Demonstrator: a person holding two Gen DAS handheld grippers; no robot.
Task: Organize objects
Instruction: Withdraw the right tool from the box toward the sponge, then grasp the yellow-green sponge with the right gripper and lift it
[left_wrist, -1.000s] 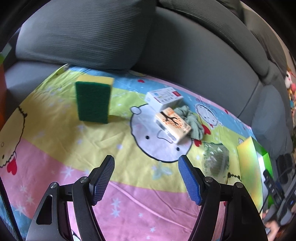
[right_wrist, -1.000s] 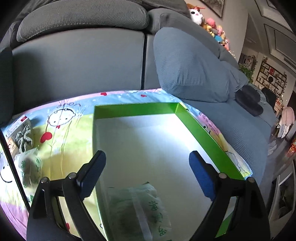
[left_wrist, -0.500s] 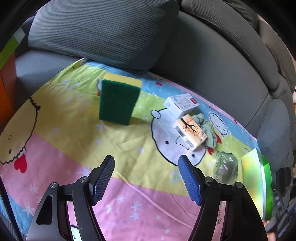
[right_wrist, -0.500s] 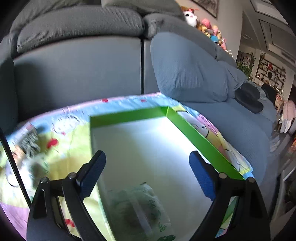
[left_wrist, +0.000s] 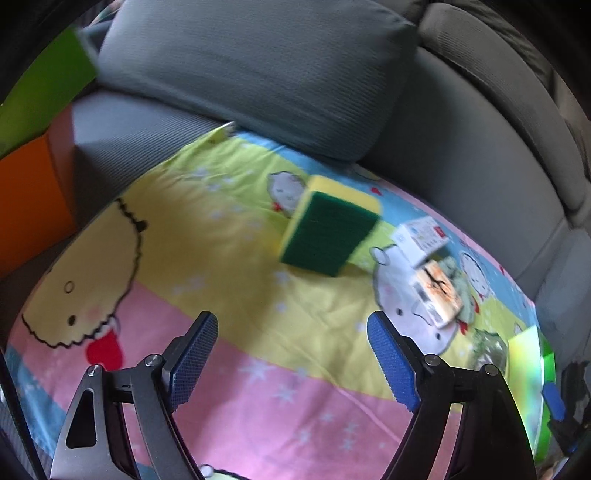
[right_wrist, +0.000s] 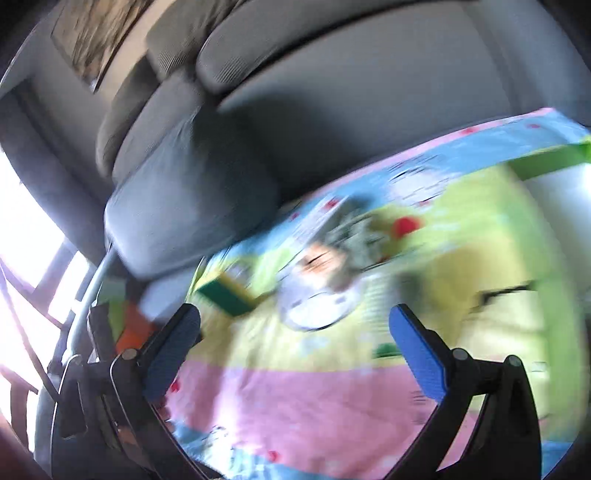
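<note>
— While both sets of jaws are opening, does either hold anything?
— No. The left gripper (left_wrist: 291, 363) and right gripper (right_wrist: 295, 349) gape empty, tilted down over the blanket (left_wrist: 229, 236).
— And the sponge (left_wrist: 330, 230)?
— Upright on the blanket, well beyond the left gripper, near two boxes (left_wrist: 428, 258).

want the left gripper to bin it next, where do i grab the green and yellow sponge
Grip the sponge across its two long yellow foam sides, coming down from above. It lies flat on the blanket, green scrub face up, with both long sides clear. The small boxes crowd its right end.
</note>
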